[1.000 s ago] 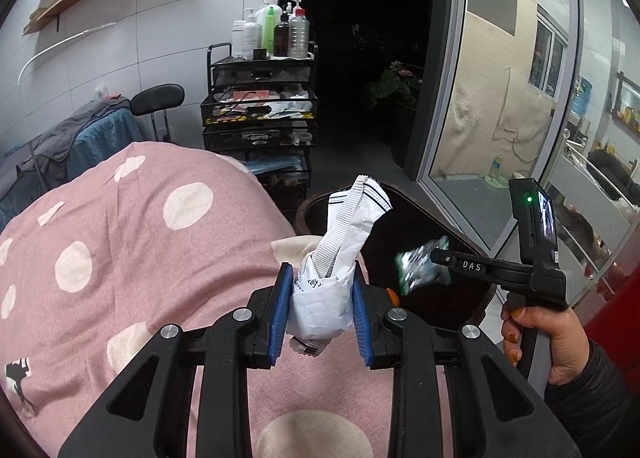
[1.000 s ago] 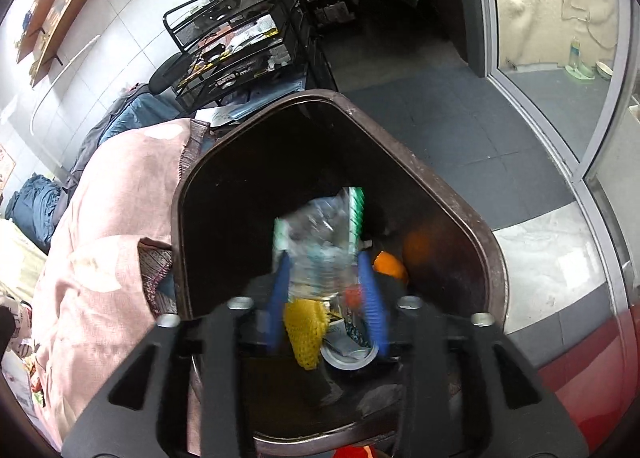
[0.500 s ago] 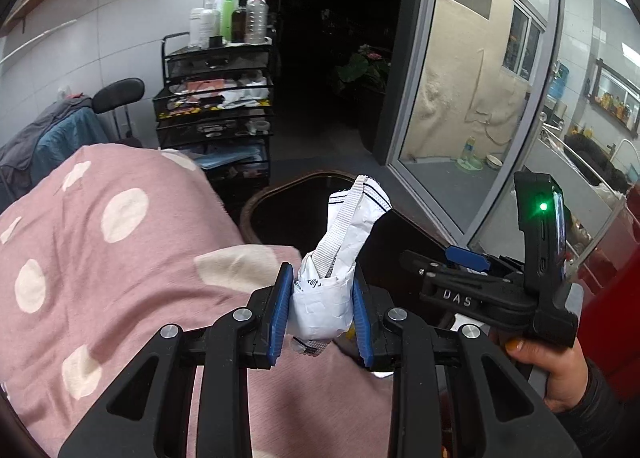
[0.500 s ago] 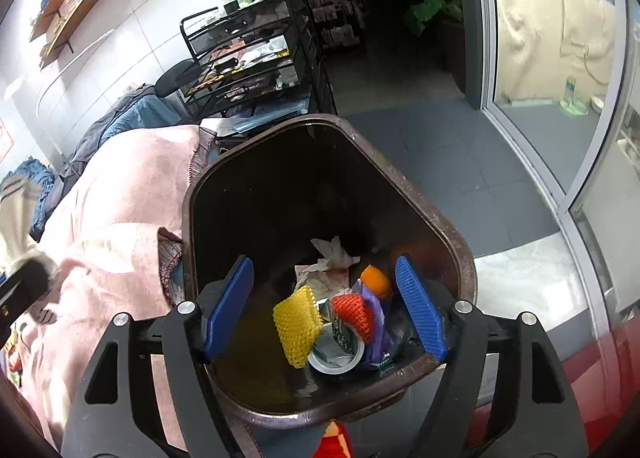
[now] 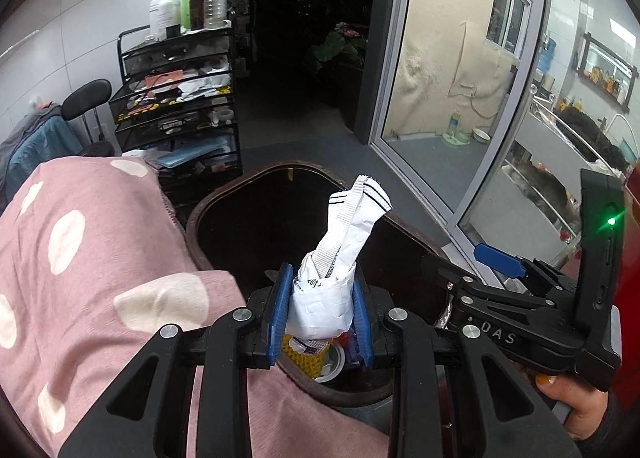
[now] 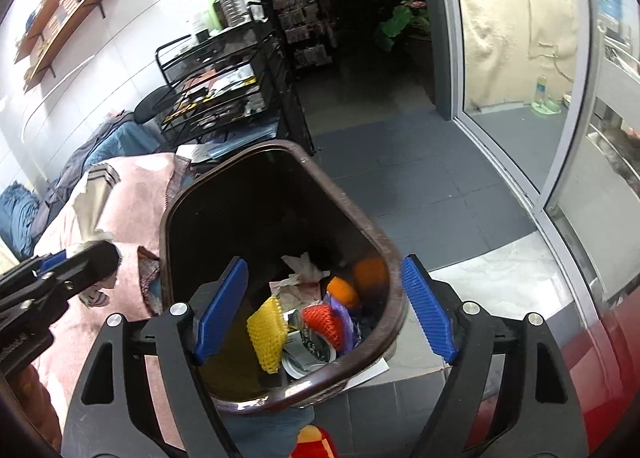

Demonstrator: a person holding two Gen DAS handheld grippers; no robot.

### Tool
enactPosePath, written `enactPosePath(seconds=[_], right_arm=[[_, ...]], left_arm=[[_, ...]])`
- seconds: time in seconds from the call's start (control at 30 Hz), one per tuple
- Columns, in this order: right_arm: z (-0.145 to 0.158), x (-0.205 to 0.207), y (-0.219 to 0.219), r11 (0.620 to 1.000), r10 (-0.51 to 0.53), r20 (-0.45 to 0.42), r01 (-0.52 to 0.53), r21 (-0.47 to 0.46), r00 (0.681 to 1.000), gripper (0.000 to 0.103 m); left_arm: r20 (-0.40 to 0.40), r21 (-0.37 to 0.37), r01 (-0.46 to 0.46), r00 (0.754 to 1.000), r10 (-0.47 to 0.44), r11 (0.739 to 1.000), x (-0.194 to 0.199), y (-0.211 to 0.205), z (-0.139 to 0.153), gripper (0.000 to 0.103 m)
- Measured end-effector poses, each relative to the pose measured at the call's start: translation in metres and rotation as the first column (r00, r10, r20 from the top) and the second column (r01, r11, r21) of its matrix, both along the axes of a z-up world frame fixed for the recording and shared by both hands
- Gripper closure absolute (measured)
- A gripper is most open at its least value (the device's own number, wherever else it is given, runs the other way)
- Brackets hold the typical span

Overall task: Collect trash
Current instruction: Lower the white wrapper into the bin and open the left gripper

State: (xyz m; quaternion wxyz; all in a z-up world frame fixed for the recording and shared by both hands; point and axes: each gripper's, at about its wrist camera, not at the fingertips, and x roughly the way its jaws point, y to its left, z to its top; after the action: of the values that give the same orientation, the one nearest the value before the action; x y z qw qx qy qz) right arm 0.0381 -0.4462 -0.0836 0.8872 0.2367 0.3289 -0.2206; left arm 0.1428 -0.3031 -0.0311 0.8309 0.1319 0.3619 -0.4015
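My left gripper [image 5: 320, 314] pinches the crumpled white wrapper [image 5: 334, 270] low in the frame, over the brown bin's [image 6: 394, 286] near rim, ready to drop. My right gripper [image 6: 324, 310] hangs spread wide, empty.

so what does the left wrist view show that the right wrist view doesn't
Only the left wrist view shows the left gripper head-on, its jaws shut on a crumpled white paper bag, and the right hand on its handle.

Only the right wrist view shows the right gripper with open, empty jaws, plus the orange fruit and red foam net in the bin.

Both show the brown trash bin, the yellow foam net, the pink dotted blanket and the black wire cart.
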Motion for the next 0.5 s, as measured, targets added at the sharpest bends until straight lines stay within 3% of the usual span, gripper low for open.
enactPosePath(seconds=[0.23,0.33,0.4,0.5], right_arm=[[-0.001,-0.010,-0.011,1.000,-0.027,-0.003,0.027,0.001,1.000,0.023],[-0.001,-0.012,-0.012,0.999,-0.033,-0.006,0.033,0.001,0.999,0.023],[-0.002,-0.014,-0.014,0.999,-0.037,-0.006,0.037,0.003,0.999,0.023],[-0.002,-0.015,-0.015,0.999,-0.039,-0.007,0.039,0.003,0.999,0.023]], left_arm=[[-0.017,0.013,0.012,1.000,-0.012,1.000,0.000,-0.015,-0.006,0.072],[-0.015,0.019,0.019,1.000,-0.018,1.000,0.000,-0.019,-0.007,0.063],[-0.006,0.019,0.016,1.000,-0.016,1.000,0.000,-0.021,-0.008,0.039],[0.019,-0.012,0.015,1.000,-0.015,1.000,-0.004,-0.018,-0.005,0.019]])
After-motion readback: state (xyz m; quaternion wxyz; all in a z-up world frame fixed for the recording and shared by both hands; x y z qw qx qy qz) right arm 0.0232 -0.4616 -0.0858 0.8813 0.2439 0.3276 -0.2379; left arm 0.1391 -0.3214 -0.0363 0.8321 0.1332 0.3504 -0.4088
